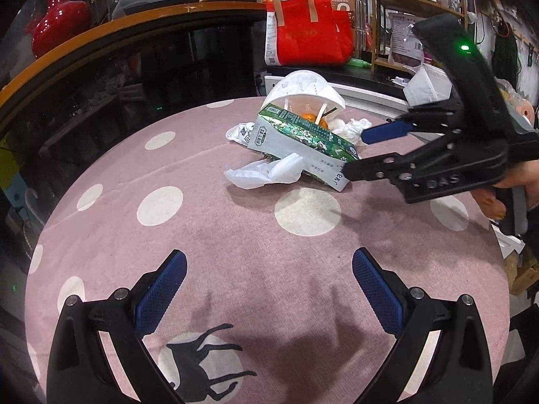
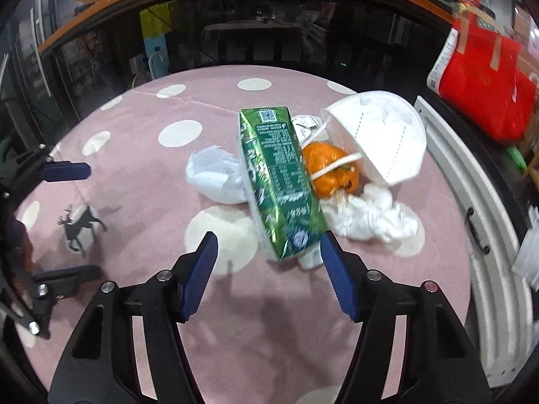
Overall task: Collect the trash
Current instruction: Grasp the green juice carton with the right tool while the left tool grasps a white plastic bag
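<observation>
A pile of trash lies on the pink dotted tablecloth (image 1: 235,235): a green drink carton (image 2: 276,181) on its side, a white face mask (image 2: 384,134), orange peel (image 2: 331,168) and crumpled white tissues (image 2: 215,175). My right gripper (image 2: 268,235) is open, tilted down over the carton's near end. That end sits between its blue pads; the right pad is close to it, the left pad well apart. The left wrist view shows the carton (image 1: 296,138), the mask (image 1: 305,89) and the right gripper (image 1: 355,154) at the carton's end. My left gripper (image 1: 269,262) is open and empty over bare cloth.
A dark glass cabinet with a wooden rim (image 1: 134,30) curves behind the table, a red vase (image 1: 59,20) on top. A red bag (image 1: 308,30) stands on a counter beyond the pile. A white drawer unit (image 2: 471,202) borders the table's right side.
</observation>
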